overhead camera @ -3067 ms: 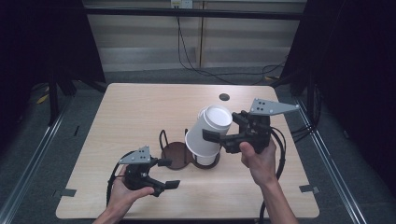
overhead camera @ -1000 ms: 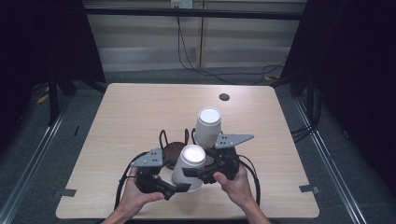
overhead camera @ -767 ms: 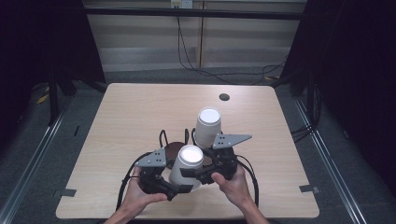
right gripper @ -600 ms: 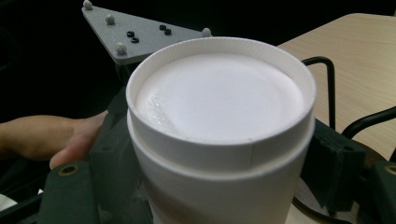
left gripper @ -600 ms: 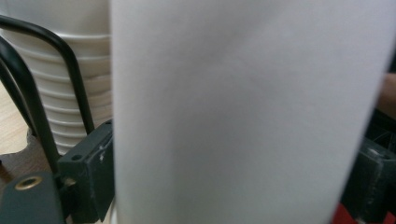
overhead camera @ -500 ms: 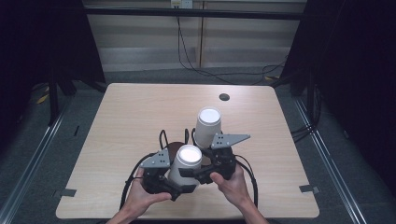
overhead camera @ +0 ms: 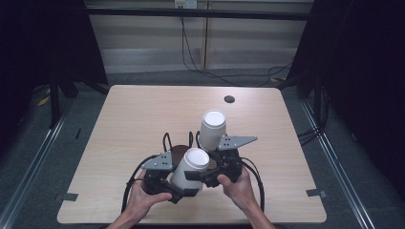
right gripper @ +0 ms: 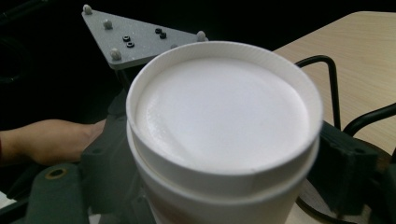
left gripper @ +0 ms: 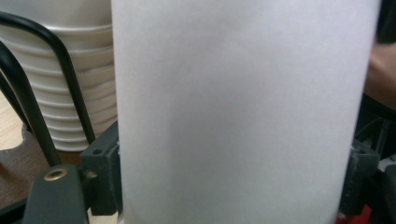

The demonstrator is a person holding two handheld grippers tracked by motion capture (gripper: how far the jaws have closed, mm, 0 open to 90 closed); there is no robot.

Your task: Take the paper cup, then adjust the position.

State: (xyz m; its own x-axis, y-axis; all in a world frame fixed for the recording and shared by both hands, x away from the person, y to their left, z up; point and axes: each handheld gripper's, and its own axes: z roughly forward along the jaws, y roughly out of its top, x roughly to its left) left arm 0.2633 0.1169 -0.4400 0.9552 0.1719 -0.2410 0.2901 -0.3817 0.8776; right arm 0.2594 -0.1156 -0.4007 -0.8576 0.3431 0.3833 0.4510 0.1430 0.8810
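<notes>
A white paper cup (overhead camera: 191, 167) hangs bottom-up and tilted over the table's front, between both grippers. My right gripper (overhead camera: 206, 174) is shut on it from the right; in the right gripper view the cup (right gripper: 224, 135) shows its bottom, with a second rim nested under it. My left gripper (overhead camera: 180, 185) has just been closing on the cup from the left. Its pads (left gripper: 100, 172) touch the cup's wall (left gripper: 233, 116). A stack of white cups (overhead camera: 212, 128) stands upside down just behind.
The stack sits in a black wire holder (overhead camera: 166, 140) on a round brown base (overhead camera: 177, 151). A small dark hole (overhead camera: 229, 99) marks the table's (overhead camera: 133, 109) far part. Cables loop around both hands near the front edge.
The right gripper brought the cup down from beside the stack to the table's front. The left gripper came in against the cup and its jaws narrowed onto it.
</notes>
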